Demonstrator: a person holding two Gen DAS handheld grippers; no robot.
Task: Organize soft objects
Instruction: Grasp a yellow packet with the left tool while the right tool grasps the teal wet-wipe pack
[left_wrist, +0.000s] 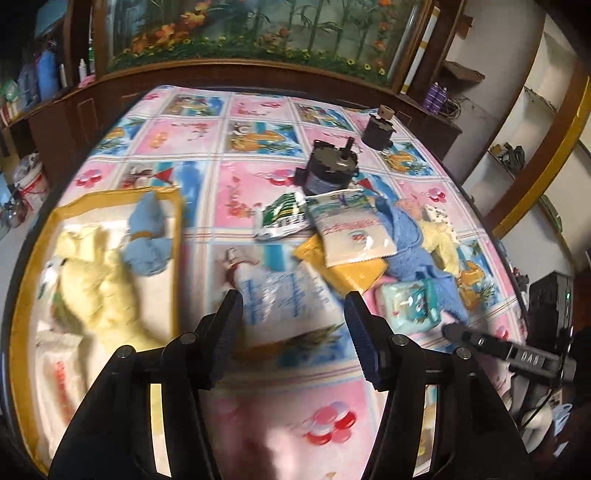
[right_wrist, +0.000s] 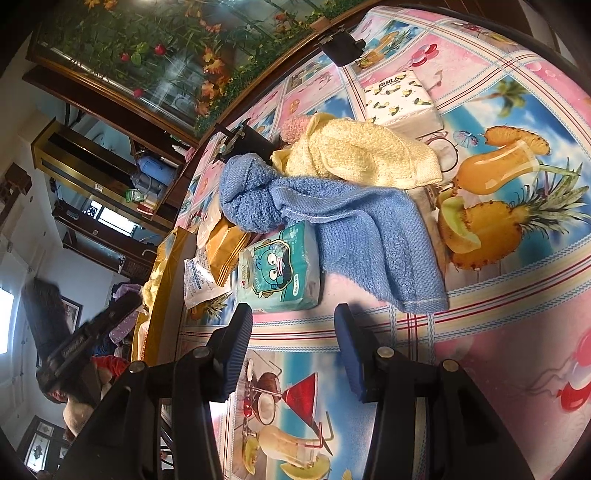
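Note:
My left gripper (left_wrist: 293, 306) is open and empty above a white printed packet (left_wrist: 284, 299) on the table. To its left a yellow-rimmed tray (left_wrist: 177, 229) holds a yellow towel (left_wrist: 99, 291) and a blue towel (left_wrist: 147, 240). My right gripper (right_wrist: 293, 317) is open and empty just short of a teal tissue pack (right_wrist: 279, 273). A blue towel (right_wrist: 347, 218) lies behind the pack, a yellow towel (right_wrist: 365, 151) beyond it, and a white tissue pack (right_wrist: 400, 96) further back. The teal pack (left_wrist: 410, 304) and blue towel (left_wrist: 410, 240) also show in the left wrist view.
Two dark motors (left_wrist: 325, 166) (left_wrist: 378, 127) stand at the back of the patterned tablecloth (left_wrist: 332, 424). A green-white packet (left_wrist: 284, 218), a white packet (left_wrist: 351, 229) and an orange packet (left_wrist: 347, 269) lie mid-table. A wooden cabinet (left_wrist: 92, 99) runs behind.

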